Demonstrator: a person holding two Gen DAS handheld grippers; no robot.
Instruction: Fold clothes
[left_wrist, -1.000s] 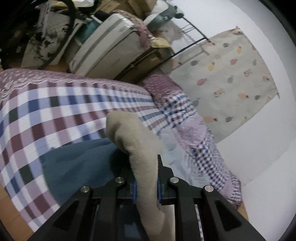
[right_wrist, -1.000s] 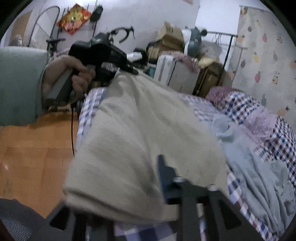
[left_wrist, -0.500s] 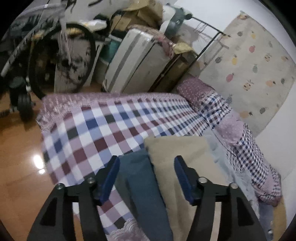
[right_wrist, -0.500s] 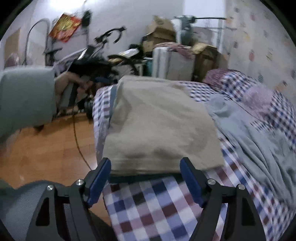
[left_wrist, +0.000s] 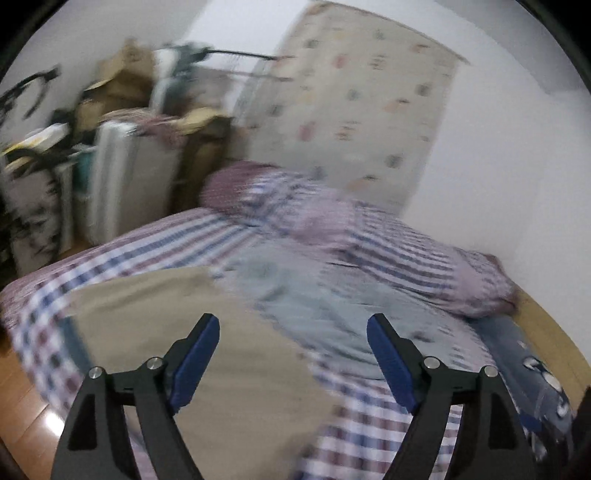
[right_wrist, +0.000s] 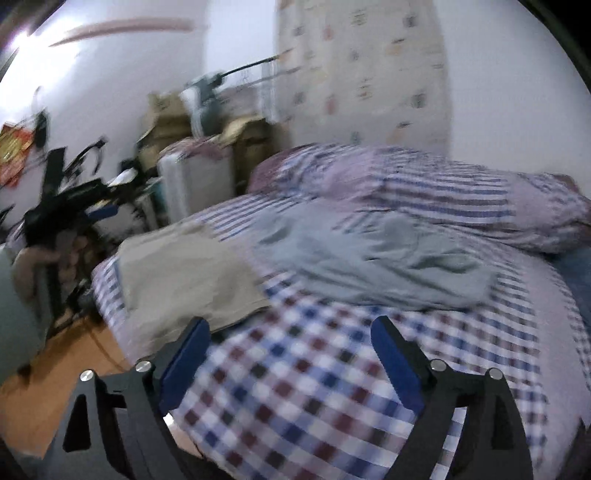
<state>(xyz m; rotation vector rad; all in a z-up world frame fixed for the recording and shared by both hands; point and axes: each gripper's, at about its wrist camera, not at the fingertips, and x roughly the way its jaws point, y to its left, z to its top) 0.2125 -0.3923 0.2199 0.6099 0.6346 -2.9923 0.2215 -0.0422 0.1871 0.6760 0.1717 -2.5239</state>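
Both tongs (left_wrist: 291, 325) (right_wrist: 290, 328) have swung right, spread and empty, off the folded beige garment (right_wrist: 184, 273) on the bed (right_wrist: 314, 369) (stacking looks done), toward the crumpled grey garment (right_wrist: 369, 269), probably next to grasp.

Beige garment (left_wrist: 207, 354) (right_wrist: 184, 273): folded into a flat rectangular stack, lying on the checked bedspread (right_wrist: 303, 384) at the bed's corner nearest the wooden floor. A dark teal garment edge (left_wrist: 79, 350) shows under it along its left side in the left wrist view.

Pale grey-blue garment (left_wrist: 310, 295) (right_wrist: 369, 266): unfolded, crumpled in loose ridges, spread across the middle of the bed just beside the beige stack and in front of the plaid pillow. Both views motion-blurred; fabric detail not resolvable.
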